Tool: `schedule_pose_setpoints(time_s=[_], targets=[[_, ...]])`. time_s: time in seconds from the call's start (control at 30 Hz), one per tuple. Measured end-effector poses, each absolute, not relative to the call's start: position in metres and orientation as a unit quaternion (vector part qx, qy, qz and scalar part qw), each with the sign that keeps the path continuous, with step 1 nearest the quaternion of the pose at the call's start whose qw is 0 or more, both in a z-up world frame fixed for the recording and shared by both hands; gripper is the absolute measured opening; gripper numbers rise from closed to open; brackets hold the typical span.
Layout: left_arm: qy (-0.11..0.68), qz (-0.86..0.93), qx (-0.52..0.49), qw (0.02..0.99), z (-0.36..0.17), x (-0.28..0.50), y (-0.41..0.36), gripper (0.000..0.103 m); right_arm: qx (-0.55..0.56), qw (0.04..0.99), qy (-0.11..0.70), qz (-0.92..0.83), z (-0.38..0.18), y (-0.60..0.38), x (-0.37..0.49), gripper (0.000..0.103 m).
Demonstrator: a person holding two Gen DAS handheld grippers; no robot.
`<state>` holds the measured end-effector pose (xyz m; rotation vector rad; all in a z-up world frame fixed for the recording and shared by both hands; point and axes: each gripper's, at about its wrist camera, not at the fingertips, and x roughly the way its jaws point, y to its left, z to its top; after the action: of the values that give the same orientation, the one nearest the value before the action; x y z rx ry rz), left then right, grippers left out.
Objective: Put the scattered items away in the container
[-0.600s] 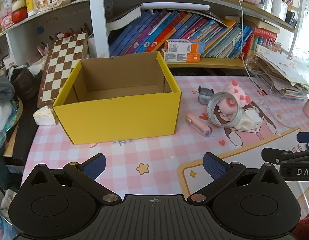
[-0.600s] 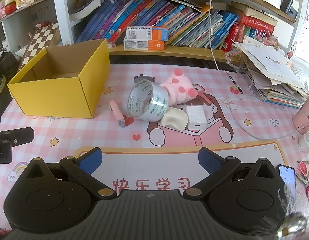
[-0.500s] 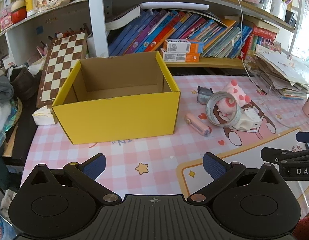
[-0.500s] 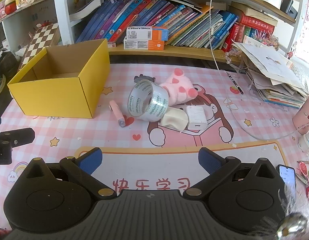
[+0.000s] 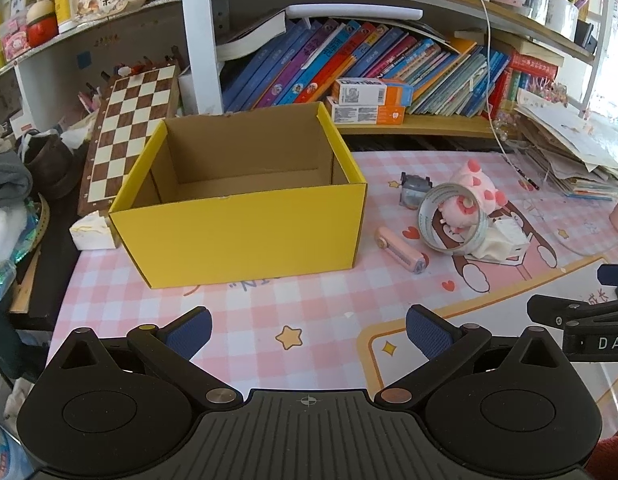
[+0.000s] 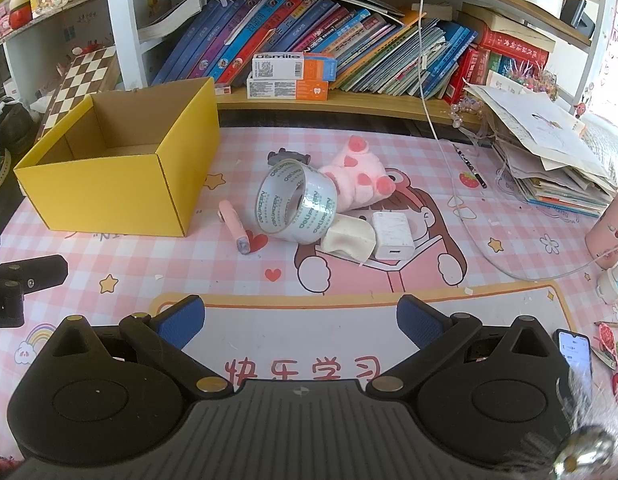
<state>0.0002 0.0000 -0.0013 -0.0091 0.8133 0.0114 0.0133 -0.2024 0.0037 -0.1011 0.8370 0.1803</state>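
Nearest in each wrist view, the left gripper (image 5: 309,330) and right gripper (image 6: 301,320) hover over the pink mat (image 6: 349,288) with fingers spread wide and nothing between them; each gripper's body fills the bottom of its own view and hides the mat below. Only part of the other gripper shows at each frame's edge. A phone (image 6: 575,350), cut off by the right gripper, appears only in the right view. Farther out, the scattered things lie in a cluster right of the yellow box (image 5: 245,216): a pink roller (image 6: 233,226) nearest the box, a tape roll (image 6: 297,208) standing on edge, a cream lump (image 6: 349,238) and a white charger (image 6: 393,230) touching it, a pink plush (image 6: 355,178) behind. In the left view the tape hides much of the plush. A small grey item (image 5: 415,190) beyond the tape is hard to identify. The box stands open; its floor is partly hidden by the near wall. Farthest, a chessboard (image 5: 131,132) leans left of the box, and books (image 6: 309,44) line the shelf.
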Motion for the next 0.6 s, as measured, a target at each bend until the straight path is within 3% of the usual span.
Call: schedule_pose_setpoints(time_s=[0.6], targets=[[0.402, 0.009, -0.004, 0.916, -0.0019, 0.0013, -0.0011, 0.103, -0.049, 0.909, 0.404, 0.088, 0.0015, -0.2029, 0.0118, 0.103]])
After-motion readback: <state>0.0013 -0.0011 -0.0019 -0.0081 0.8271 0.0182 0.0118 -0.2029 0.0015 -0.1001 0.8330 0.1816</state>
